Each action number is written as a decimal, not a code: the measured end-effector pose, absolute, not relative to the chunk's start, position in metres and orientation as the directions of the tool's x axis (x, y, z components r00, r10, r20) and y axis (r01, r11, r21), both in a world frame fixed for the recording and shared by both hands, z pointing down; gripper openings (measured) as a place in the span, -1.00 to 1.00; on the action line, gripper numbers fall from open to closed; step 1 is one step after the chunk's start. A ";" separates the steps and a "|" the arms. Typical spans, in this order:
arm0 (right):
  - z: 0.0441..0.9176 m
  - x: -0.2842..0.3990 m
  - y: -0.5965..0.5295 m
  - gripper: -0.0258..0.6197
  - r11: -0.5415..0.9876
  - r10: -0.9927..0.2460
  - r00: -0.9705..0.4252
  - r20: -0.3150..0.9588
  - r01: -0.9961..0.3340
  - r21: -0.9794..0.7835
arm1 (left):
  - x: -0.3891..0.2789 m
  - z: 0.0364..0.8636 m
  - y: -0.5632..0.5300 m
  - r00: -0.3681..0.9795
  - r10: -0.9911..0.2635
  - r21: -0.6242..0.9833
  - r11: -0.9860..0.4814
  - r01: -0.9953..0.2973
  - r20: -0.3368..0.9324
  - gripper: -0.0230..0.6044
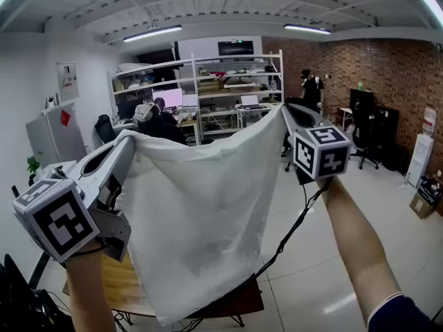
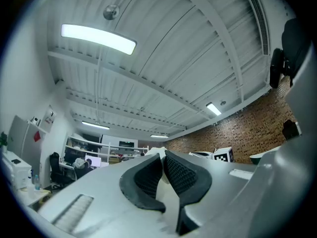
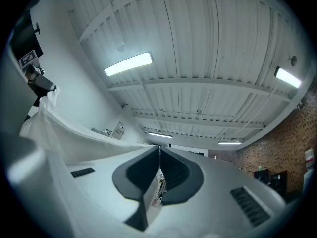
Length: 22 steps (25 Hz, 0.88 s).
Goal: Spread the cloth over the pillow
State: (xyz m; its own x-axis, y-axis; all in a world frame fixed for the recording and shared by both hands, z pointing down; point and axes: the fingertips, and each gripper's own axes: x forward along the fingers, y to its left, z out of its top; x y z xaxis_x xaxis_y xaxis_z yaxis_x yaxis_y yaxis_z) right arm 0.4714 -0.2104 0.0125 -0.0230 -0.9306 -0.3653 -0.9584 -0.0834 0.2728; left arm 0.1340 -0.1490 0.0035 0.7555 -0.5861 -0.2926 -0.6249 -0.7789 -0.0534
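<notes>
You hold the white cloth raised in front of you like a banner. The left gripper is clamped on one top corner and the right gripper on the other. In the left gripper view the dark pads are pressed together with a sliver of white fabric caught between them. In the right gripper view the jaws are likewise closed on a fabric edge, and a small printed label pokes out from the pinch.

The sheet sags in a shallow curve between the two tools and hangs loose below them. Its lower hem falls across a wooden table. The pillow cannot be seen; it probably lies under your grippers, behind the hanging cloth.

The cloth looks thin, light and completely limp. It should drape wherever it lands, but it is also likely to billow, drift and fold over on itself. The two top corners are the right places to hold it. With the grippers well apart the top edge stays taut. A pinch this small on thin fabric could slide out under a sharp tug.
</notes>
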 end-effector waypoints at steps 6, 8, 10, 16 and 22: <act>0.017 0.456 -0.242 -0.85 -0.025 -0.930 -0.080 -0.359 -0.961 0.277 | 0.123 0.012 -0.159 0.717 -0.641 -0.036 -0.738 -0.674 -0.275 -0.89; 0.017 0.449 -0.248 -0.85 0.000 -0.927 -0.104 -0.360 -0.961 0.278 | 0.120 0.011 -0.157 0.700 -0.659 -0.039 -0.720 -0.693 -0.275 -0.89; 0.016 0.441 -0.254 -0.85 0.022 -0.924 -0.126 -0.360 -0.960 0.280 | 0.117 0.009 -0.157 0.687 -0.671 -0.040 -0.707 -0.706 -0.278 -0.89; 0.023 0.425 -0.276 -0.85 0.069 -0.922 -0.167 -0.350 -0.959 0.276 | 0.106 0.018 -0.169 0.647 -0.715 -0.019 -0.667 -0.745 -0.265 -0.89; 0.025 0.414 -0.293 -0.85 0.089 -0.924 -0.184 -0.336 -0.956 0.278 | 0.089 0.027 -0.186 0.606 -0.754 0.022 -0.630 -0.776 -0.252 -0.89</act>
